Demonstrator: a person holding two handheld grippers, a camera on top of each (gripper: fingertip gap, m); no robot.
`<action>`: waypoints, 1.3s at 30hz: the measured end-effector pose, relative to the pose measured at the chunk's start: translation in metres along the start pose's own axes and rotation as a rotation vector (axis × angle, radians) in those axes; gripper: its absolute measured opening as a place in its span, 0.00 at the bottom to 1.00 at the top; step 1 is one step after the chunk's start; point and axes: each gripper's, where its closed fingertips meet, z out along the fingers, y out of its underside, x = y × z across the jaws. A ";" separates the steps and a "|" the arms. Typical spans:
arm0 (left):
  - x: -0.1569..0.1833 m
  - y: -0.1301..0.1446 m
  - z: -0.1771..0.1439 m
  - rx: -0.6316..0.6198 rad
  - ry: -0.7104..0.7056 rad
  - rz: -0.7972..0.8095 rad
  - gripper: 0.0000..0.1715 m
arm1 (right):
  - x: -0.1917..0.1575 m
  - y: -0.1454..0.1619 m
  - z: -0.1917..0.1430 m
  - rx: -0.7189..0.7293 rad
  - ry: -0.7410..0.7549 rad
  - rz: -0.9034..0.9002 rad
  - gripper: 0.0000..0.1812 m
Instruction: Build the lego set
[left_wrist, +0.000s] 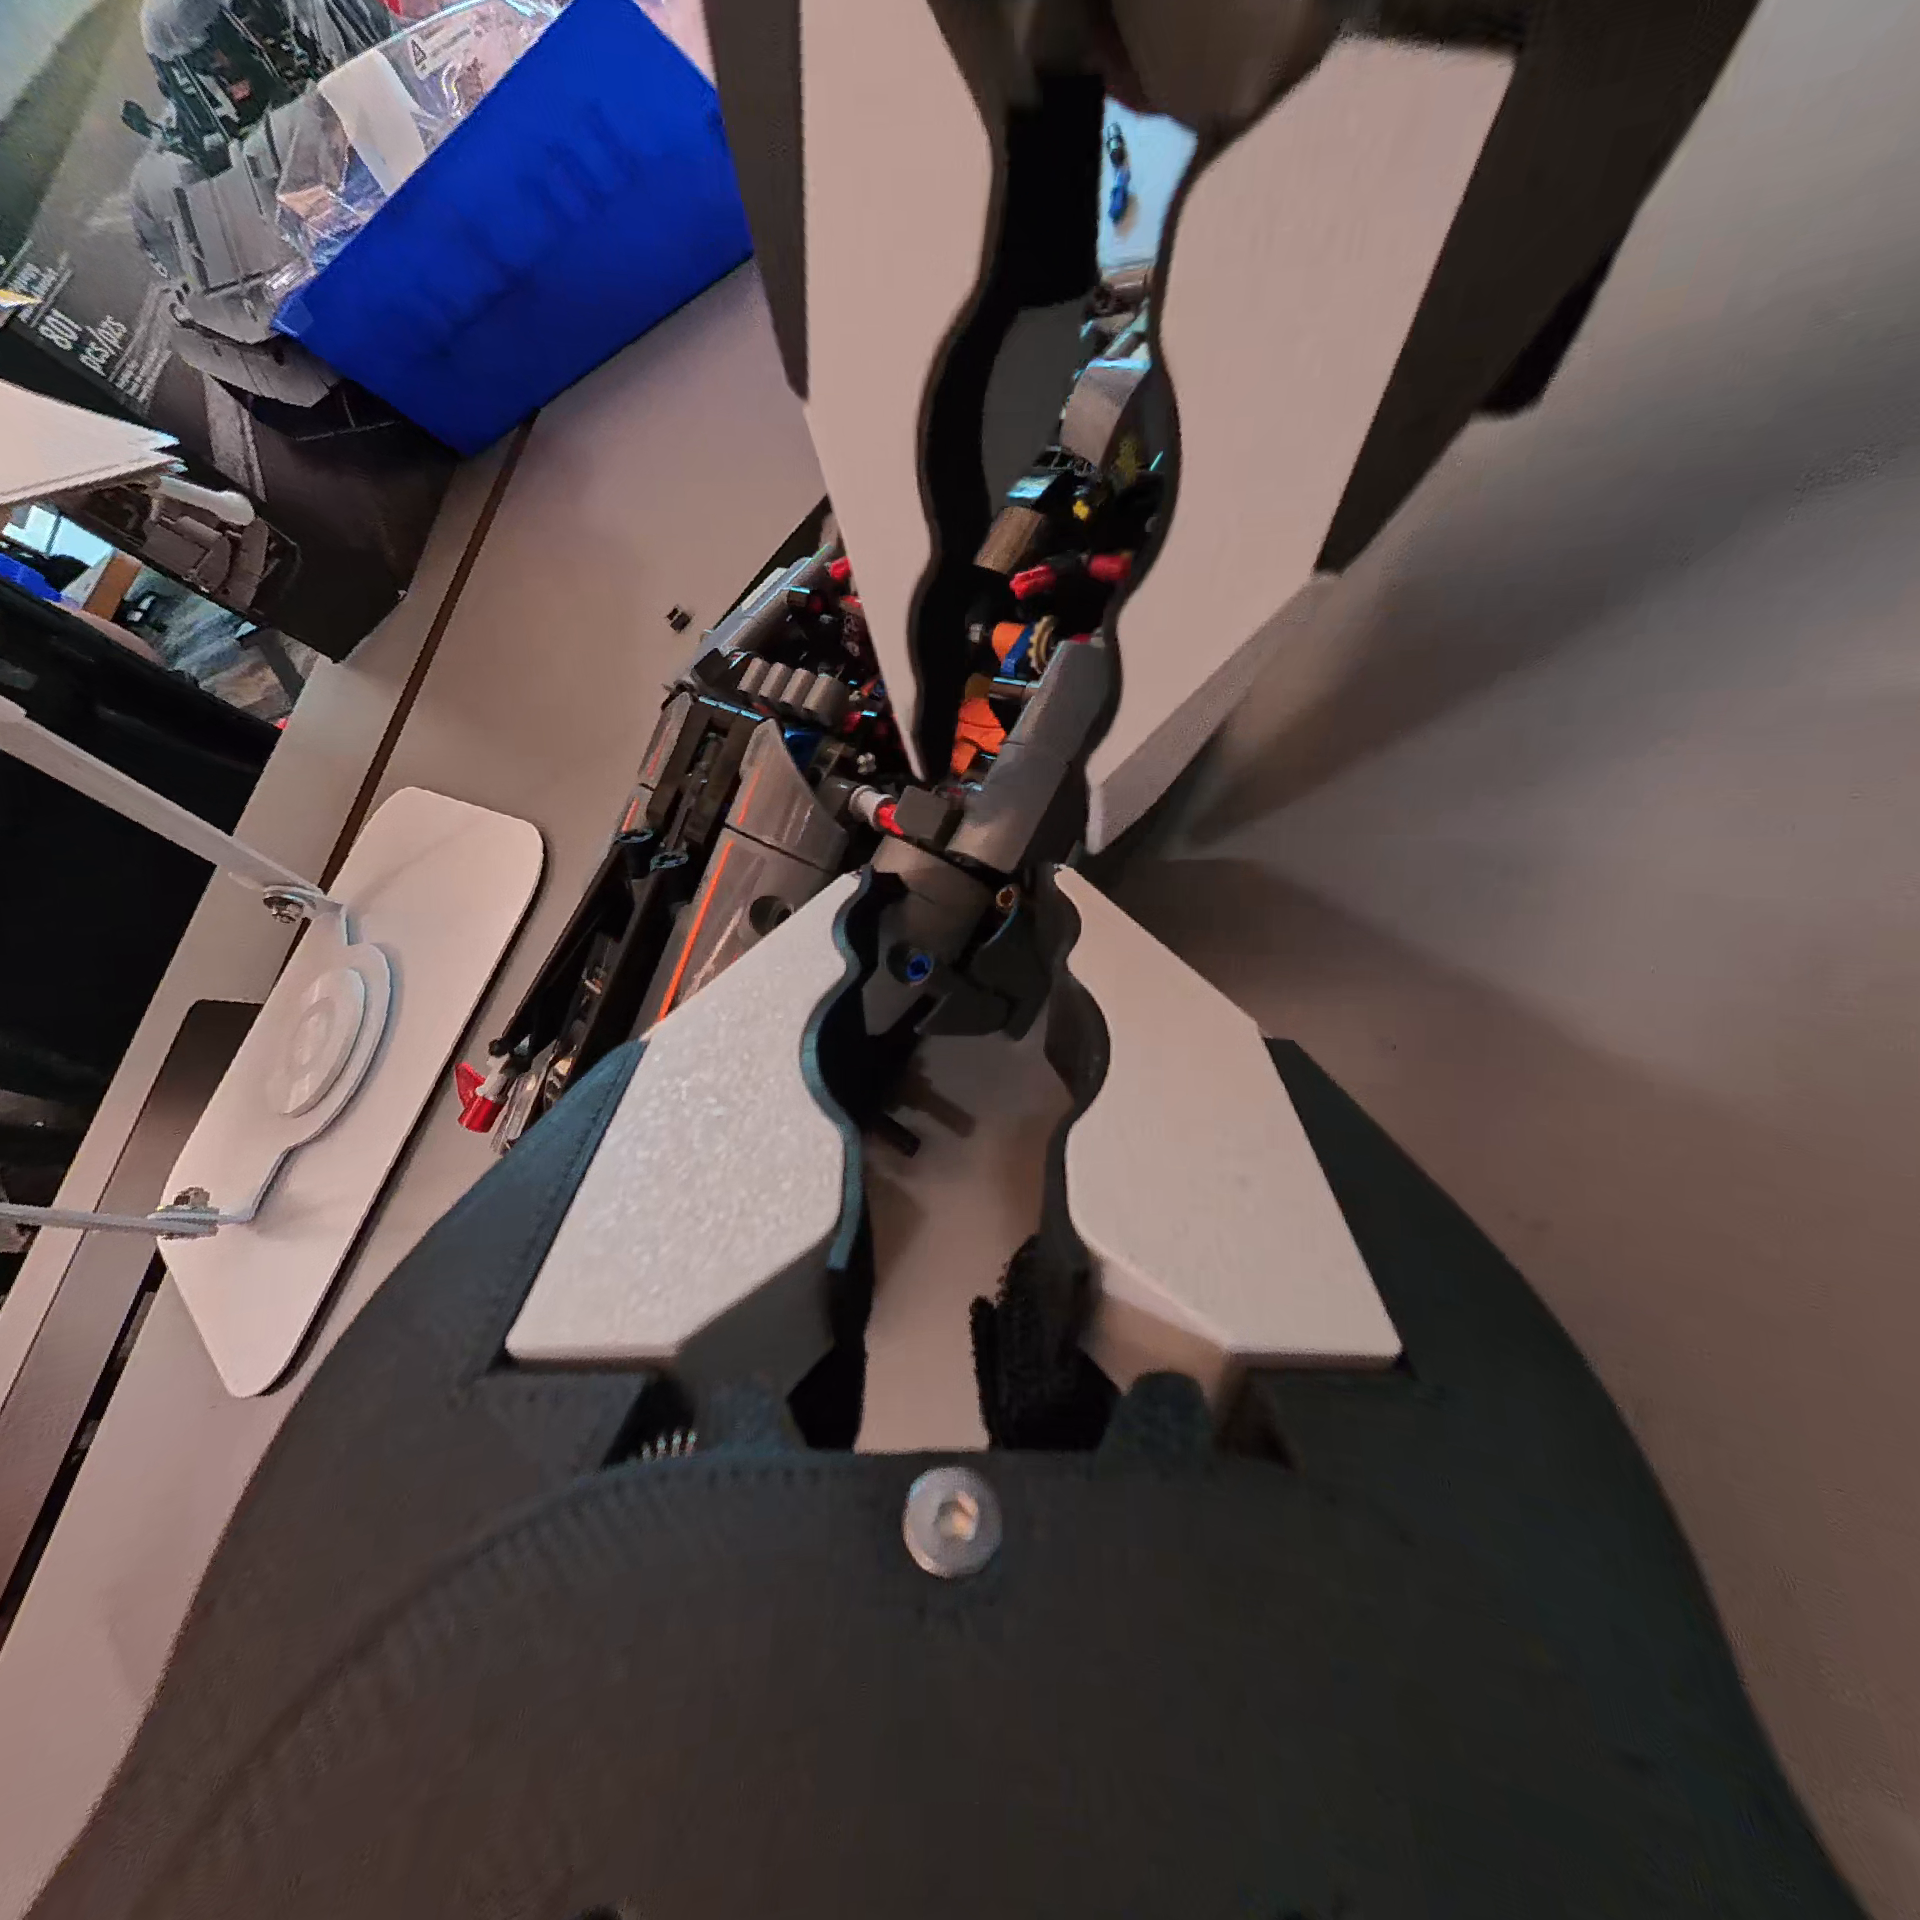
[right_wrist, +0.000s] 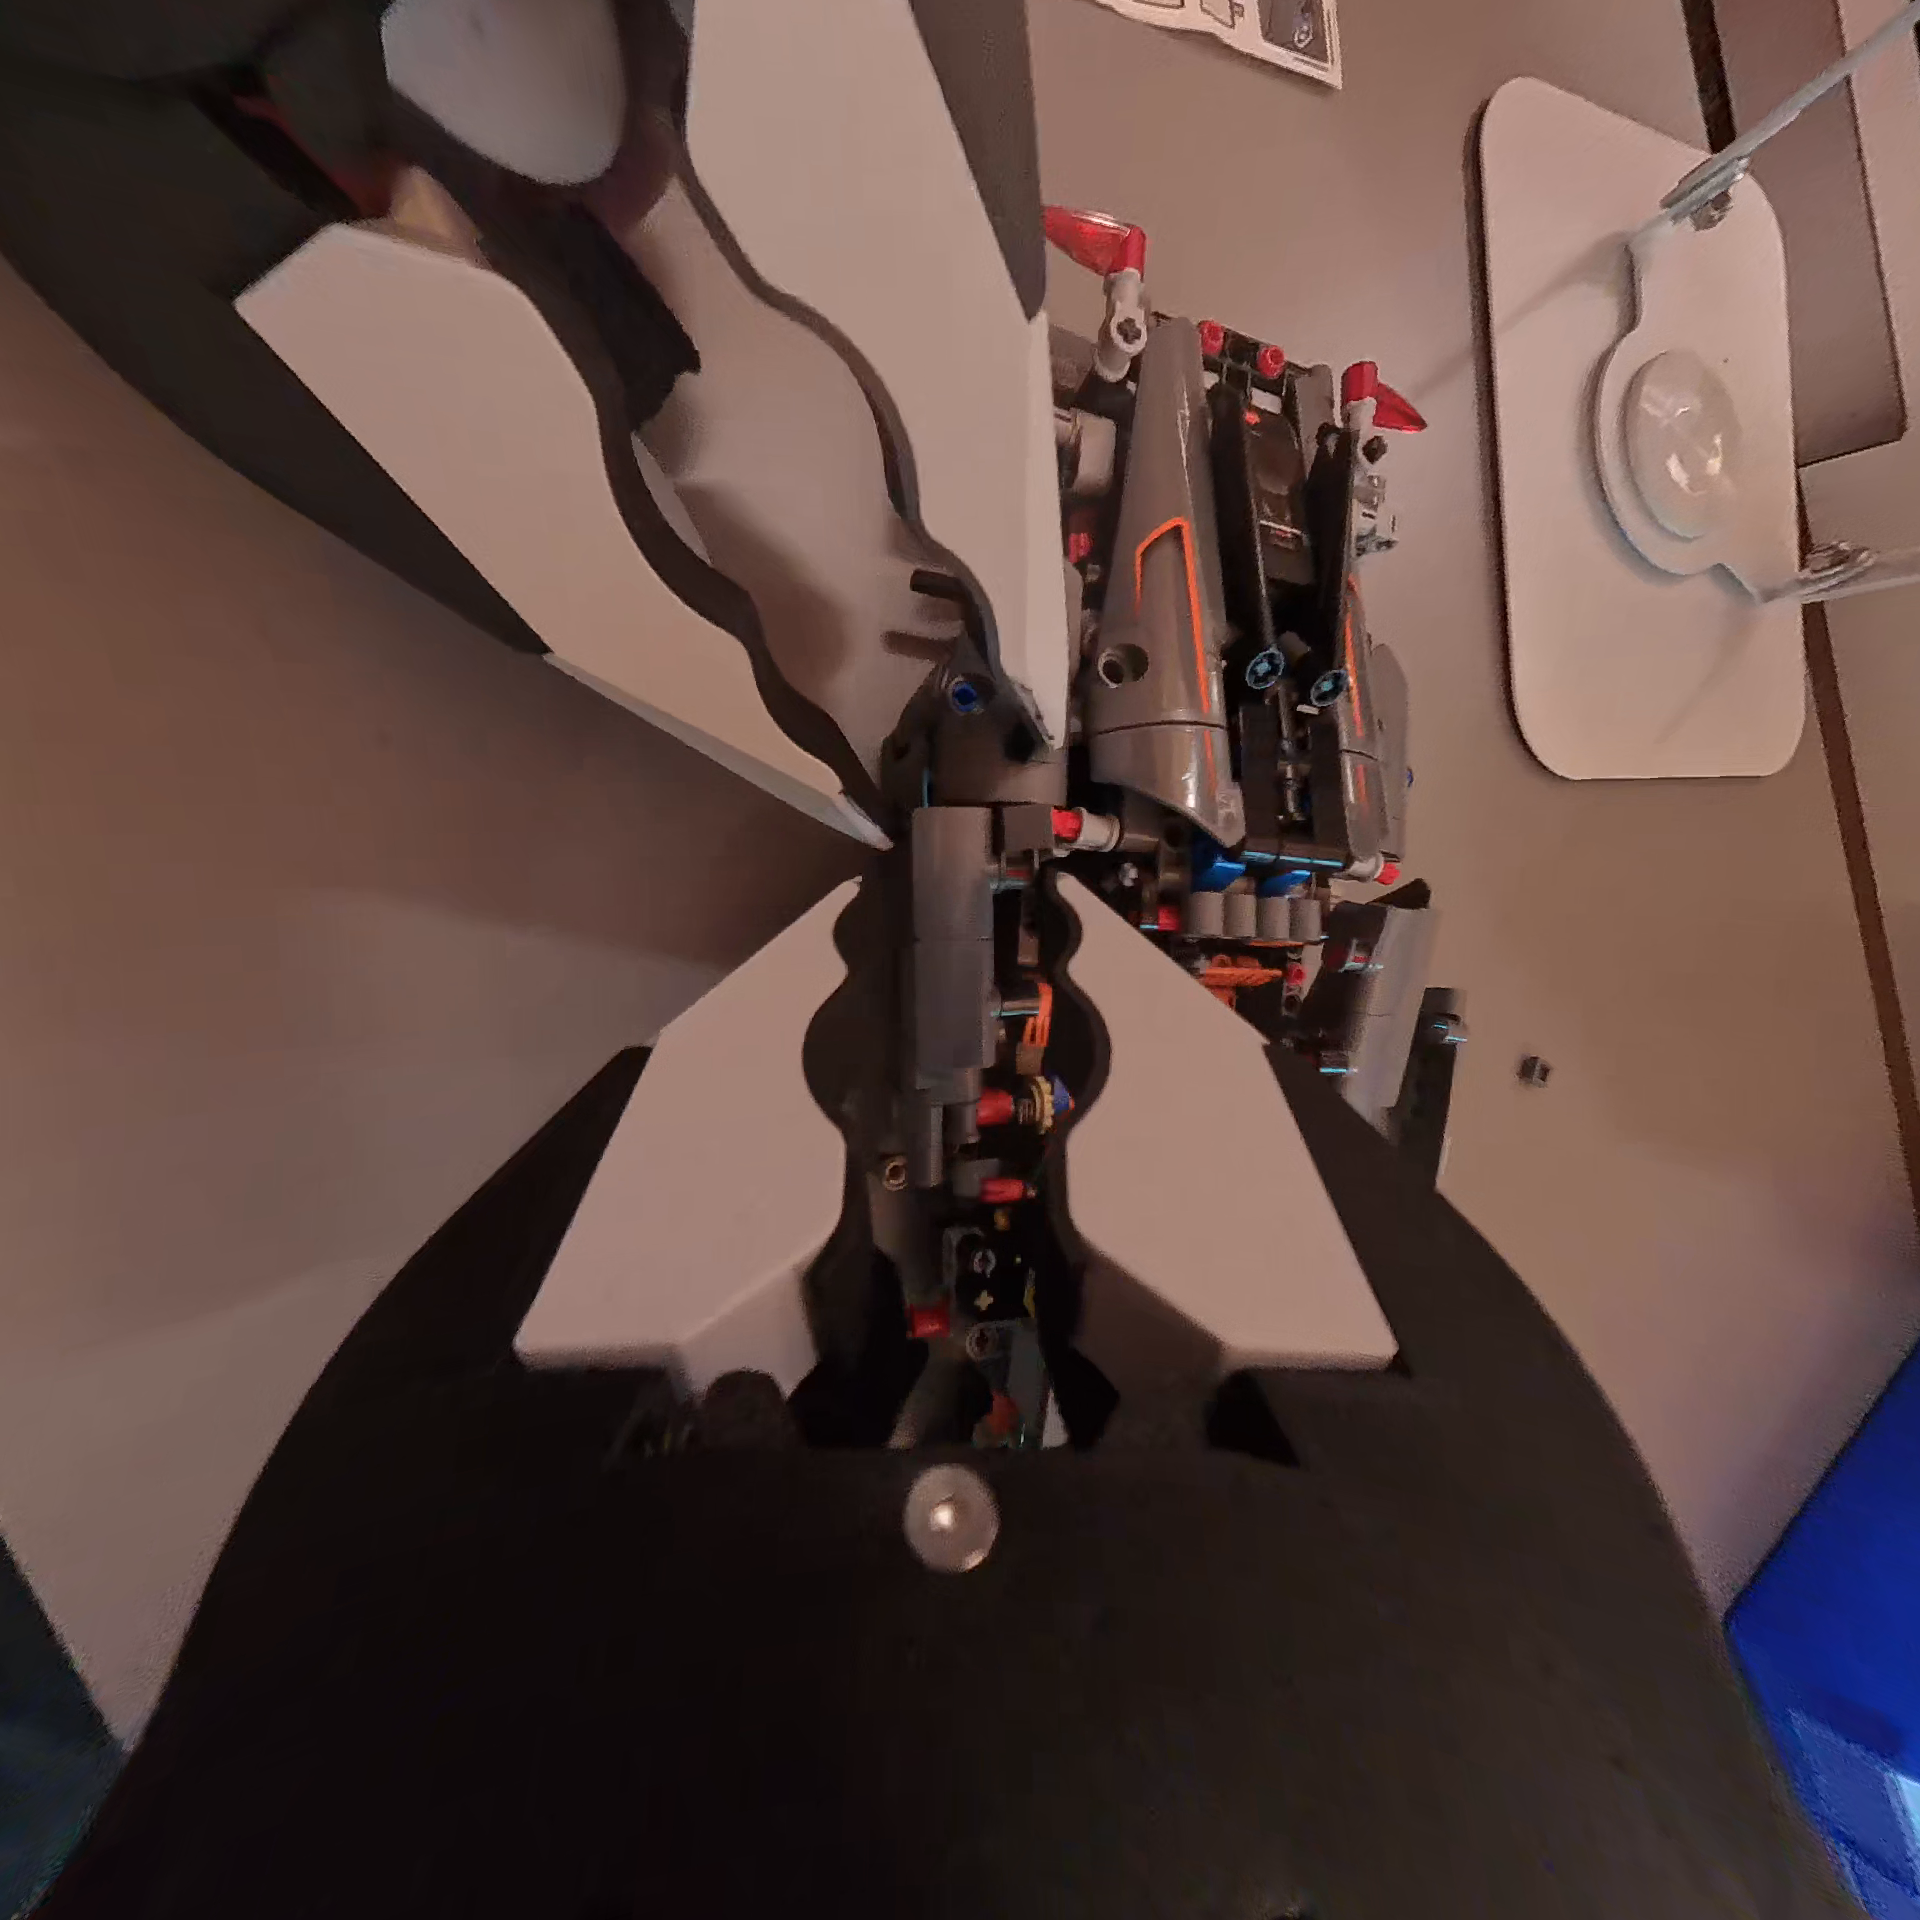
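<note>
The lego model (right_wrist: 1164, 582), dark grey with orange lines and red tips, lies on the grey table; it also shows in the left wrist view (left_wrist: 758, 810). My right gripper (right_wrist: 954, 883) is shut on the model's grey side panel (right_wrist: 945, 987). My left gripper (left_wrist: 961, 878) is shut on a small dark grey piece with a blue pin (left_wrist: 925, 956), held against the end of that panel. The two grippers meet tip to tip: the right gripper (left_wrist: 1008, 800) comes from above in the left wrist view, and the left gripper (right_wrist: 966, 779) from the upper left in the right wrist view.
A blue bin (left_wrist: 520, 229) and the set's box (left_wrist: 156, 260) stand beyond the model. A white plate with a metal bracket (right_wrist: 1642, 416) lies beside the model. A small dark loose piece (right_wrist: 1532, 1068) lies on the table. A printed sheet (right_wrist: 1247, 31) lies at the far edge. Less than 4 cm separates the two grippers' tips.
</note>
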 end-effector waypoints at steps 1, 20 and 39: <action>0.000 0.000 0.000 0.001 0.000 -0.003 0.16 | 0.001 0.002 0.004 -0.015 0.009 -0.005 0.15; 0.005 -0.004 0.002 0.018 0.024 0.006 0.18 | -0.005 0.012 0.002 -0.052 -0.146 0.021 0.13; 0.014 -0.010 0.004 0.024 0.042 0.032 0.14 | -0.018 0.024 -0.009 -0.031 -0.203 -0.004 0.08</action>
